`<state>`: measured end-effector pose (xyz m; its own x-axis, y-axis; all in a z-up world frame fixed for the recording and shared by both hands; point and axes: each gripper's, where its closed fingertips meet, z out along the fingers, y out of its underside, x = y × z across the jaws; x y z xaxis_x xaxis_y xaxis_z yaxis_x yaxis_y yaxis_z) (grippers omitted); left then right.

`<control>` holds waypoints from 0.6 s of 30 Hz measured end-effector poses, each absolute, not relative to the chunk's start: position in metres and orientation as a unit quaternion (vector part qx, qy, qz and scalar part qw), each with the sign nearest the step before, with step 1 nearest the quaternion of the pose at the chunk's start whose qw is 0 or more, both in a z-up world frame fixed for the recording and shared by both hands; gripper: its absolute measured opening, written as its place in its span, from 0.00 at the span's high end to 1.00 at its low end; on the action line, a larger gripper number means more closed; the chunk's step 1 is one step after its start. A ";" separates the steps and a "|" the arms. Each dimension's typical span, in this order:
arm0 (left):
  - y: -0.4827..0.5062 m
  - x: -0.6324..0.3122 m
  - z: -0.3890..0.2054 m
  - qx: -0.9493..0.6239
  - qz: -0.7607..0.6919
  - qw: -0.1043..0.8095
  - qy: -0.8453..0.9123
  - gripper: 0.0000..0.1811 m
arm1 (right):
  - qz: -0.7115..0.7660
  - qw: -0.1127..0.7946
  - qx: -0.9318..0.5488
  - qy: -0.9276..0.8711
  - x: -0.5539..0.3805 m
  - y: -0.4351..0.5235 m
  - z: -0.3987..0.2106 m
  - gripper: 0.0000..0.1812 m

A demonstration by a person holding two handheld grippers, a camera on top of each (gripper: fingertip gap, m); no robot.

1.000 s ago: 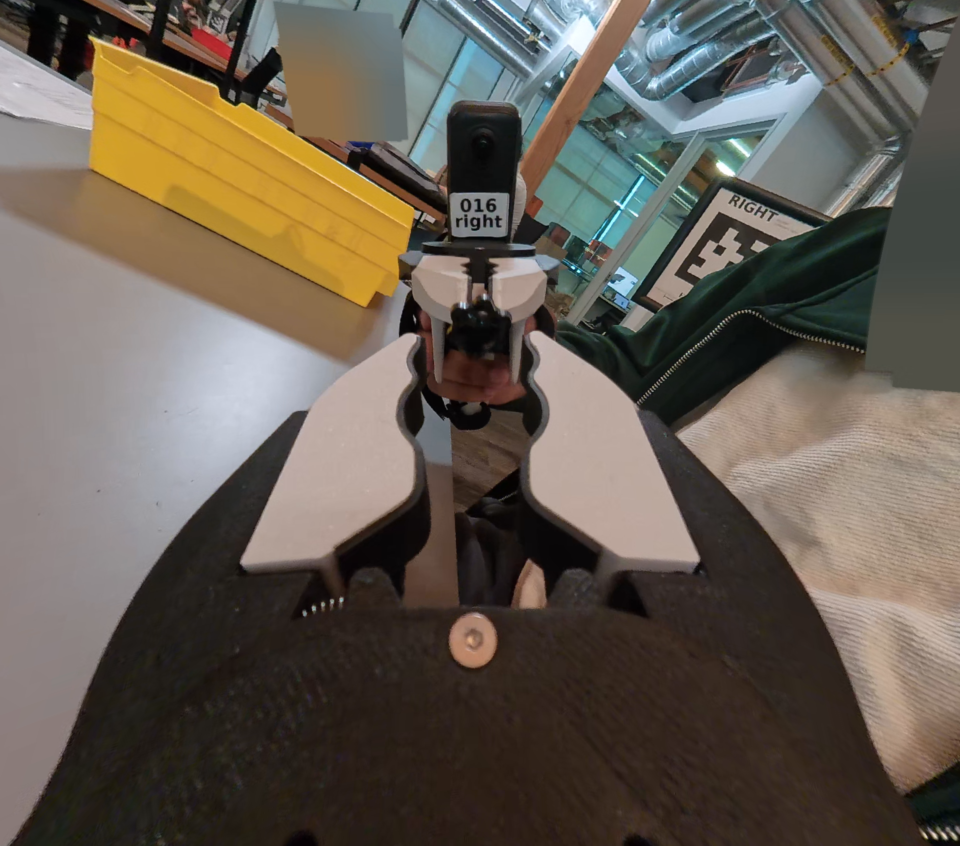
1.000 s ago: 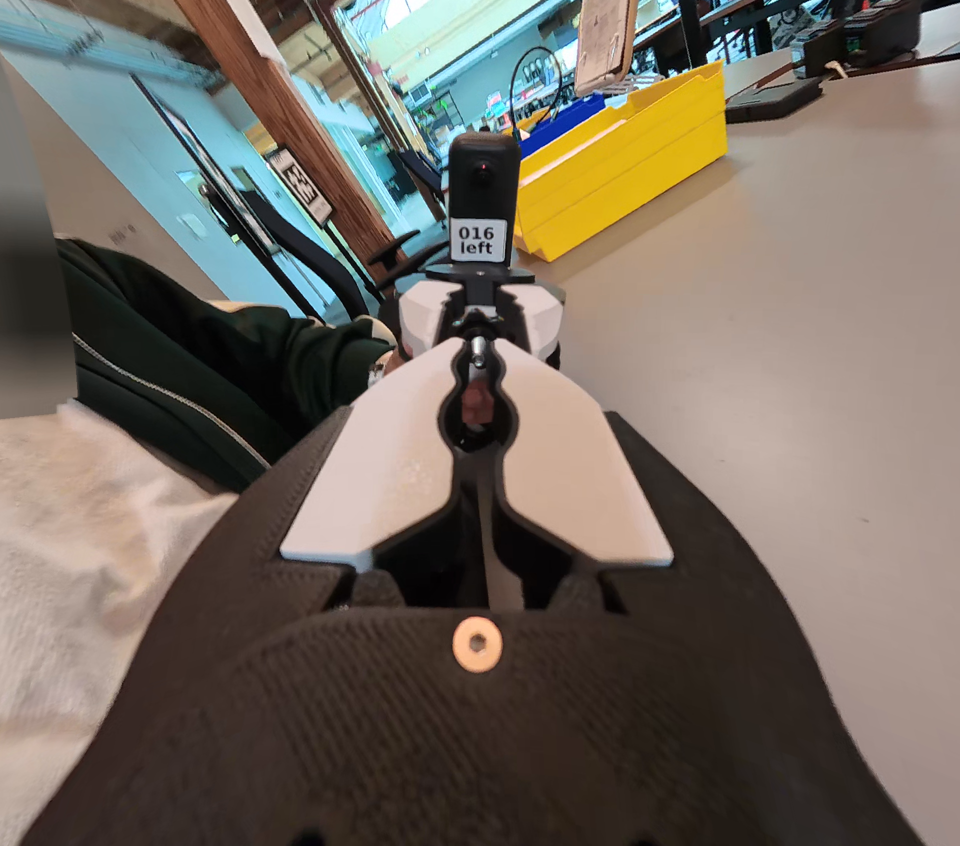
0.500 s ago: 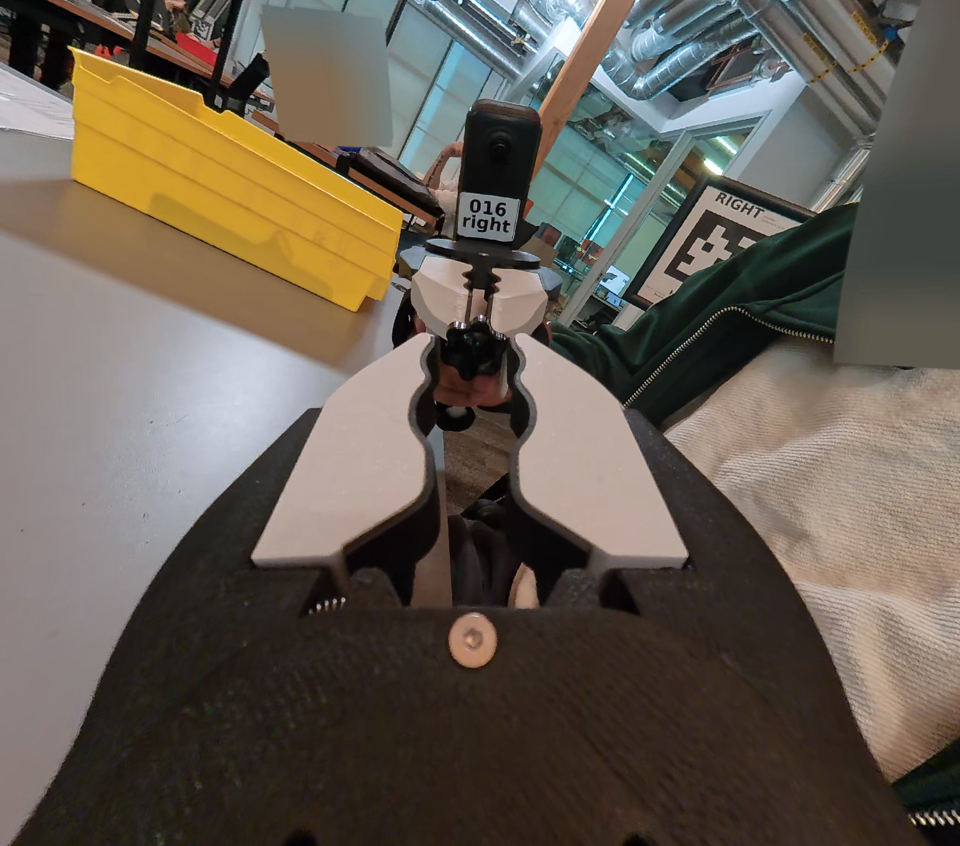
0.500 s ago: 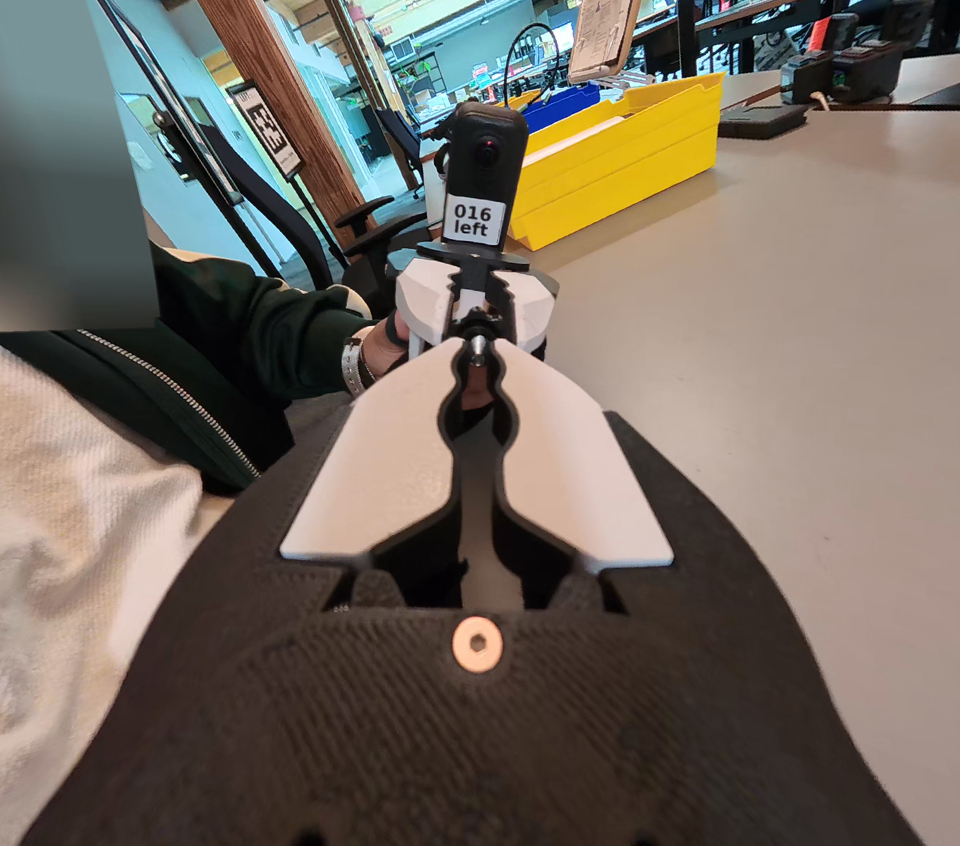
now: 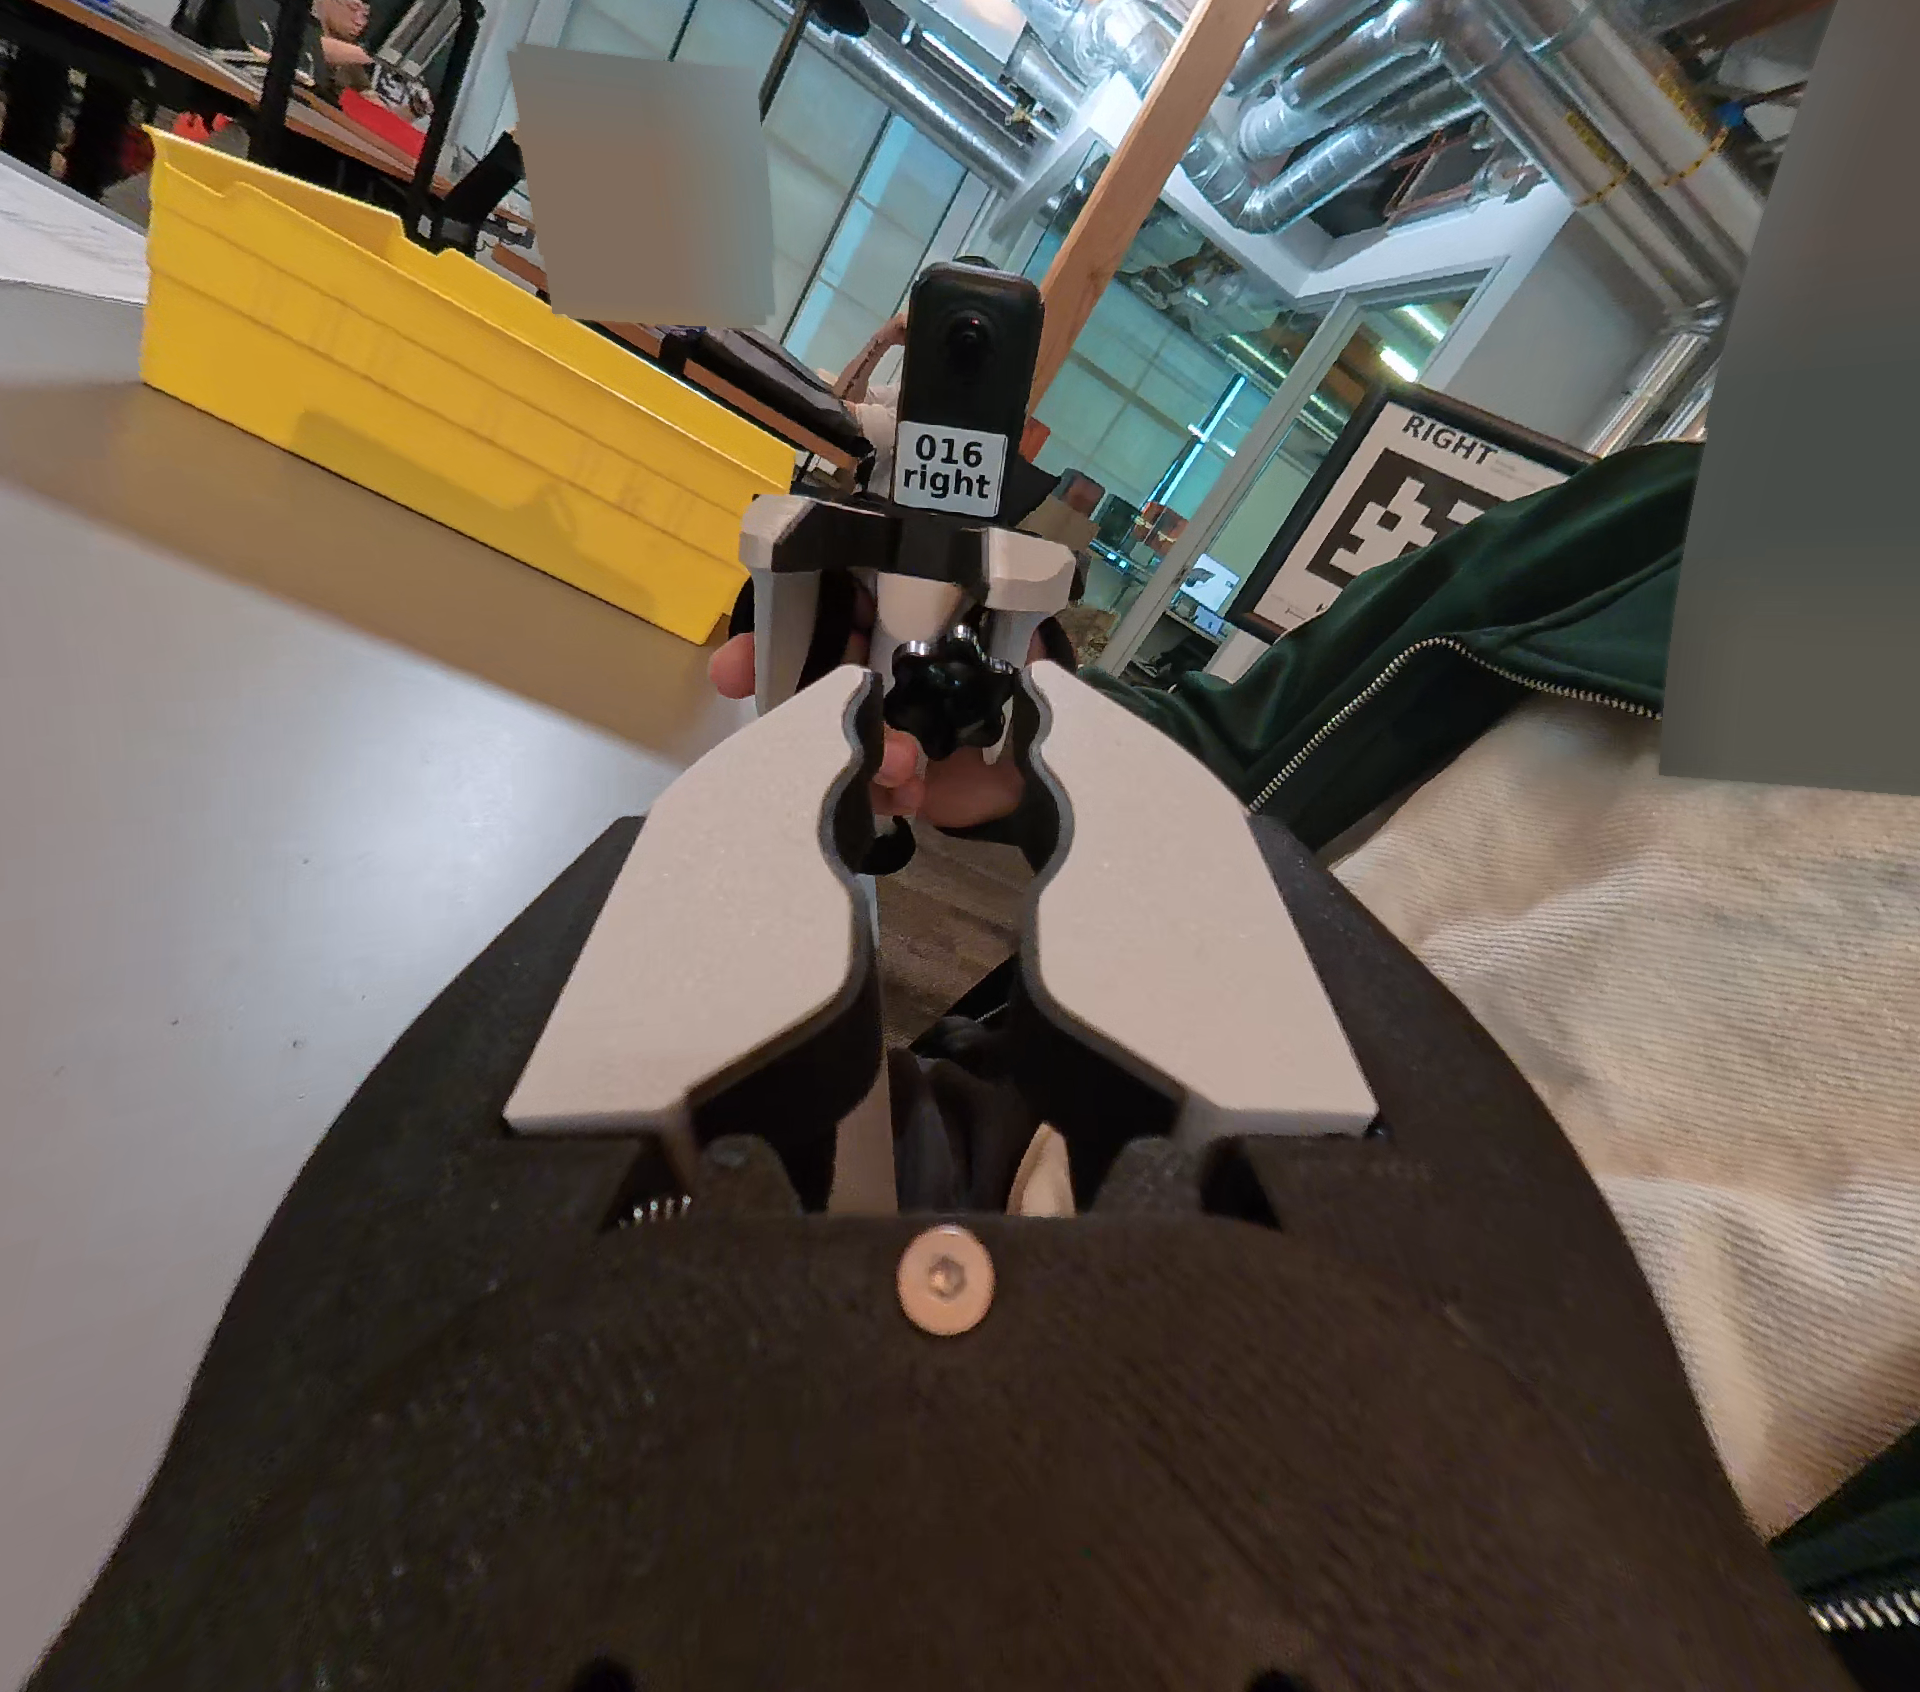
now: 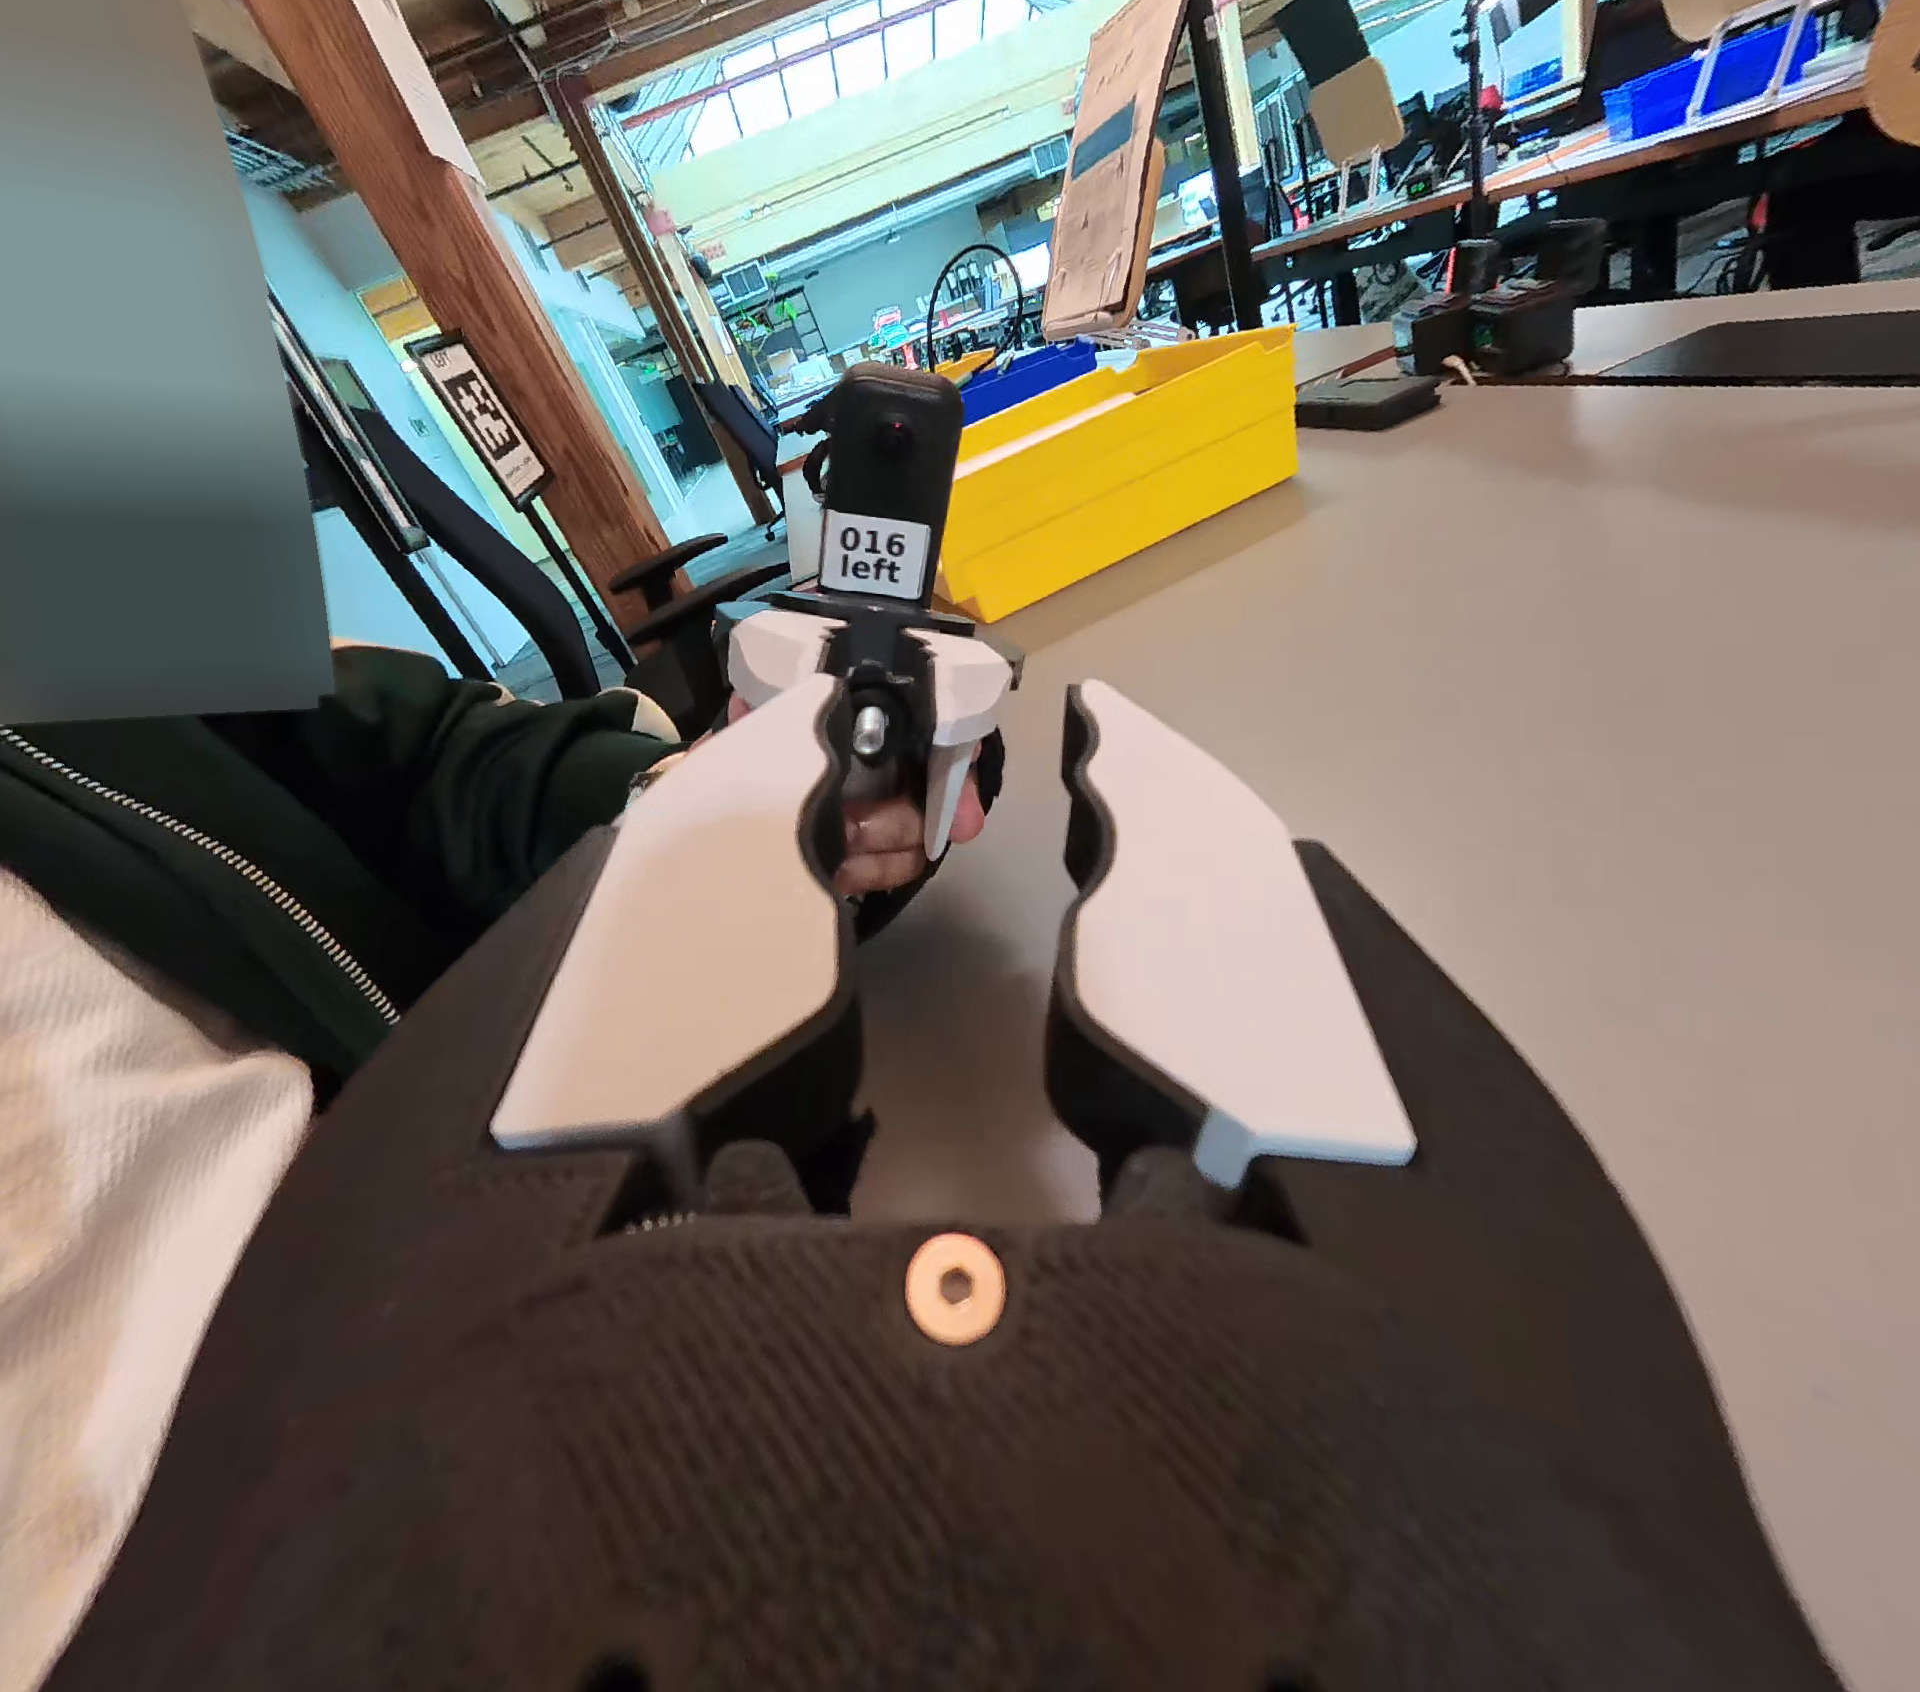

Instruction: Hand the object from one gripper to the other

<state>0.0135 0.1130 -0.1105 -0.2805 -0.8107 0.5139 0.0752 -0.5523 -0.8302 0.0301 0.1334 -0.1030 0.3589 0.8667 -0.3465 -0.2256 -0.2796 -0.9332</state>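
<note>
The object is a black star knob (image 5: 940, 697) on a metal bolt. My left gripper (image 5: 948, 692) is shut on the knob, with a fingertip on either side of it. In the right wrist view the bolt's metal end (image 6: 871, 723) sticks out of the left gripper (image 6: 883, 738) toward the camera. My right gripper (image 6: 951, 697) is open and empty, its jaws wide apart just in front of the bolt. In the left wrist view the right gripper (image 5: 904, 634) faces me right behind the knob. Both are held above the edge of the grey table (image 5: 260, 811).
A yellow bin (image 5: 416, 375) stands on the table beyond the grippers and also shows in the right wrist view (image 6: 1122, 458). Flat black devices (image 6: 1361, 401) lie at the table's far side. The person's green sleeve (image 5: 1455, 624) and white top are close beside the grippers. My two grippers' fingertips are within a few centimetres of each other.
My left gripper closed on the knob while the right still held the bolt. My right gripper has now opened and let go of it.
</note>
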 end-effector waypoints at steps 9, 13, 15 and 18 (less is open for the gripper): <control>0.117 0.012 -0.111 -0.517 -0.717 0.311 0.350 0.87 | 0.487 0.544 -0.623 -0.281 0.025 0.131 -0.106 0.78; 0.117 0.012 -0.111 -0.517 -0.720 0.308 0.344 0.87 | 0.486 0.544 -0.623 -0.282 0.025 0.131 -0.107 0.78; 0.117 0.012 -0.111 -0.518 -0.719 0.308 0.345 0.87 | 0.483 0.545 -0.623 -0.284 0.024 0.130 -0.107 0.79; 0.117 0.013 -0.112 -0.519 -0.720 0.306 0.345 0.87 | 0.476 0.547 -0.622 -0.295 0.023 0.129 -0.107 0.80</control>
<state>0.0127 0.1169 -0.1115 -0.2755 -0.7979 0.5361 0.0824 -0.5752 -0.8138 0.0227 0.1289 -0.1073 0.3735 0.8876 -0.2695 -0.1536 -0.2274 -0.9616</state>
